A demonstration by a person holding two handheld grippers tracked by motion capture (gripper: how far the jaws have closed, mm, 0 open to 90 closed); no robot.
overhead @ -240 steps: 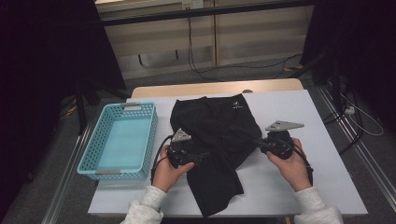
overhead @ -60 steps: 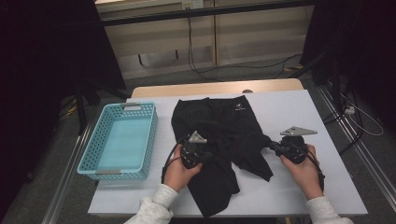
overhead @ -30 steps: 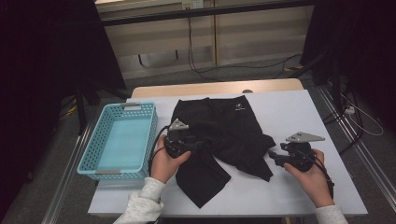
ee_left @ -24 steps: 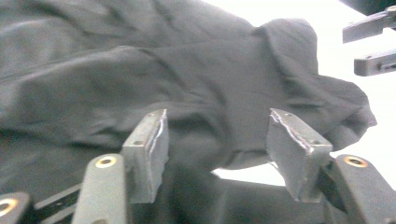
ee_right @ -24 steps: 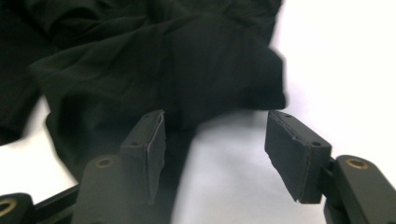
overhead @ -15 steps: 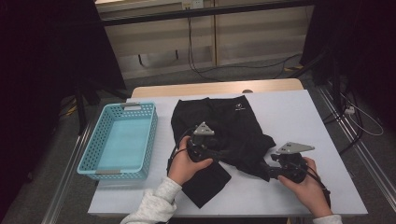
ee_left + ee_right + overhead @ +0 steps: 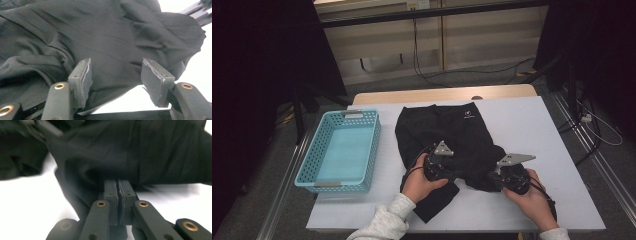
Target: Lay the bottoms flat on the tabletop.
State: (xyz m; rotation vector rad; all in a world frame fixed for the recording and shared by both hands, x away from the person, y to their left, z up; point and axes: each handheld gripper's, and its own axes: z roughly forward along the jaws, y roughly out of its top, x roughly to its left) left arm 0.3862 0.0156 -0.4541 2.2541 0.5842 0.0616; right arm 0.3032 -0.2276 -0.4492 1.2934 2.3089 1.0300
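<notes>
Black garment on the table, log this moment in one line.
garment: on table, partly folded | left gripper: open over it | right gripper: shut on its edge

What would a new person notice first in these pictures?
The black garment lies crumpled in the middle of the white table, with both hands working at its near edge. The right gripper has its jaws shut at the cloth's edge, while the left gripper is open over the fabric. A turquoise basket stands at the table's left side.
</notes>
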